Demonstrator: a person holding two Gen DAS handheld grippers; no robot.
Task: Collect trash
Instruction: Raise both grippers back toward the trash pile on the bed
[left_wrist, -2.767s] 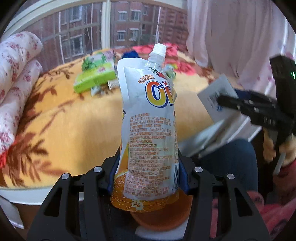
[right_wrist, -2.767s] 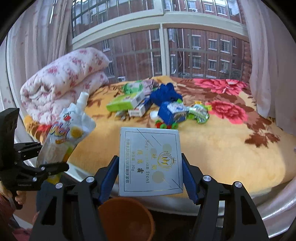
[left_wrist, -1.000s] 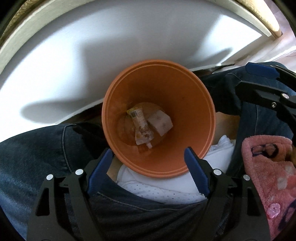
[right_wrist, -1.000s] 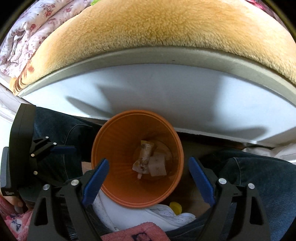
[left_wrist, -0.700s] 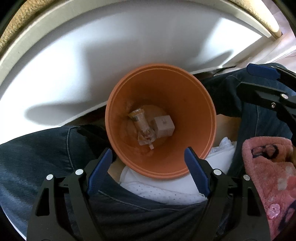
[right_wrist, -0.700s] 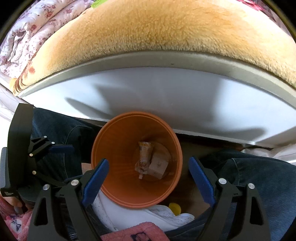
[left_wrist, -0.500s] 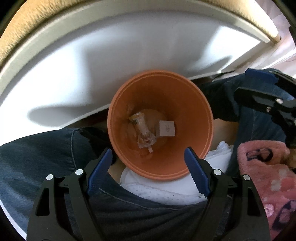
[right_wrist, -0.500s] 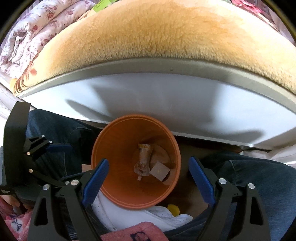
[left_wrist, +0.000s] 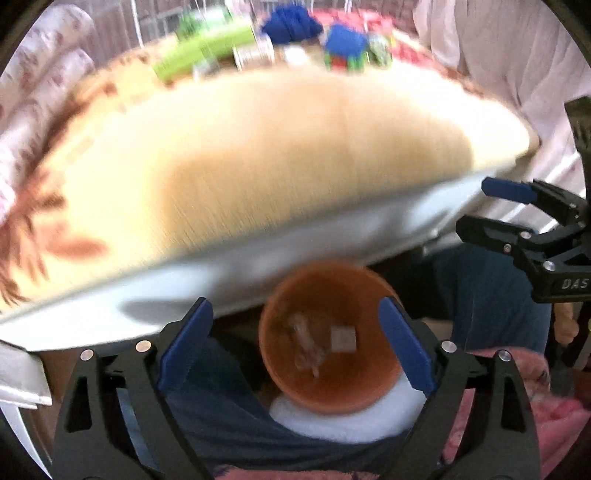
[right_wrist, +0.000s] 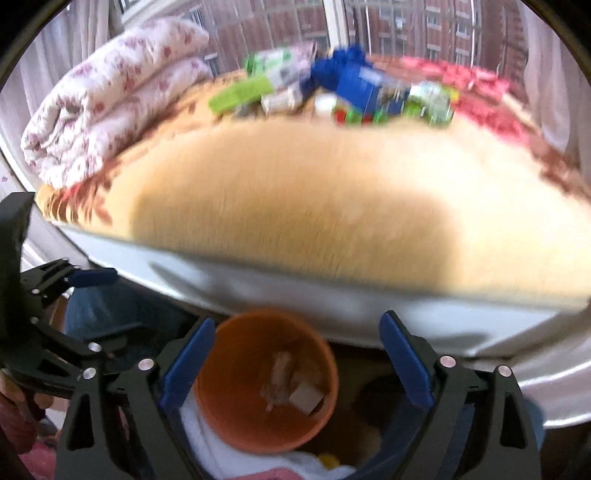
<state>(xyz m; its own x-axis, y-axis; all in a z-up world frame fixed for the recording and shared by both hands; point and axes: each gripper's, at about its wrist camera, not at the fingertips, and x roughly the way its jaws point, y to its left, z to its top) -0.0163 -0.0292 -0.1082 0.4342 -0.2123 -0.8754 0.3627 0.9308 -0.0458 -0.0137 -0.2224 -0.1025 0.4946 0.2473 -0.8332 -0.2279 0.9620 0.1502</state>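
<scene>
Left claw was spread wide, jaws opening, nothing gripped; the orange bin sat at lower centre of the left wrist view, seen between its blue pads. Right claw same: wide, opening, empty, with the orange bin at lower centre of its own view, nearer the left pad. Inside the bin lay a crumpled pouch and a small pale box, side by side on the bottom; both blurred. From the right wrist view the pouch was left of the box. Bin stood between the person's jeans-clad legs, just below the white edge of the bed. More trash remained at upper centre on the yellow blanket: green packs, blue carton, blue cloth. Folded floral quilt at upper left.
</scene>
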